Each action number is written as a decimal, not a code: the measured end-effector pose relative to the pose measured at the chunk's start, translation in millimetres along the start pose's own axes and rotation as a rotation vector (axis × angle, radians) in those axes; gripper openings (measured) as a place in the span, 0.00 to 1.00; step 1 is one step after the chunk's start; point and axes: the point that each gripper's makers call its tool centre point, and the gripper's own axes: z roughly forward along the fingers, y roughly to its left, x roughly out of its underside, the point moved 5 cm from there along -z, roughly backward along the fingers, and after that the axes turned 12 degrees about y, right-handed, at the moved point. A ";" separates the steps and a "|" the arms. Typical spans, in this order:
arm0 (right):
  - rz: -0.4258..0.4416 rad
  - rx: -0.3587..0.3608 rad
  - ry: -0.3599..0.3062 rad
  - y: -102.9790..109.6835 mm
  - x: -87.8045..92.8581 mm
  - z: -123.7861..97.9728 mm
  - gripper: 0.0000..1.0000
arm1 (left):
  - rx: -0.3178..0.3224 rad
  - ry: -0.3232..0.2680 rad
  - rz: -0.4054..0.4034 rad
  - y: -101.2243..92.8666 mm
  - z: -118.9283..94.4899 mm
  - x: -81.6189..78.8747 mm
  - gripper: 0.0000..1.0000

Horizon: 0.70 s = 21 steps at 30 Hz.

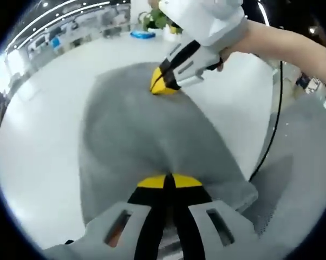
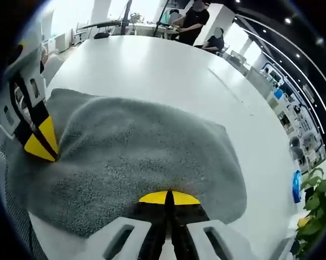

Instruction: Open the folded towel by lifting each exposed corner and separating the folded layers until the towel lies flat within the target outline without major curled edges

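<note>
A grey towel (image 1: 141, 130) lies spread on the white table (image 1: 49, 135). My left gripper (image 1: 168, 180) is shut on the towel's near edge, its yellow tips pressed together. At the towel's far edge the right gripper (image 1: 164, 85) comes in from the upper right, held by a person's hand, its yellow tips closed on the cloth. In the right gripper view the towel (image 2: 147, 157) stretches across the table (image 2: 152, 65). My right gripper (image 2: 169, 197) pinches its near edge. The left gripper (image 2: 41, 142) grips the towel at the left side.
A black cable (image 1: 274, 124) runs down the right side of the table. A blue object (image 1: 142, 34) and a green plant (image 1: 158, 20) stand at the far edge. The plant (image 2: 314, 200) also sits at the right. People (image 2: 198, 21) are by desks beyond the table.
</note>
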 end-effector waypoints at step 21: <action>-0.120 0.036 0.075 -4.1 -8.7 4.7 0.00 | 0.048 -0.037 0.236 -22.6 14.6 -10.6 0.02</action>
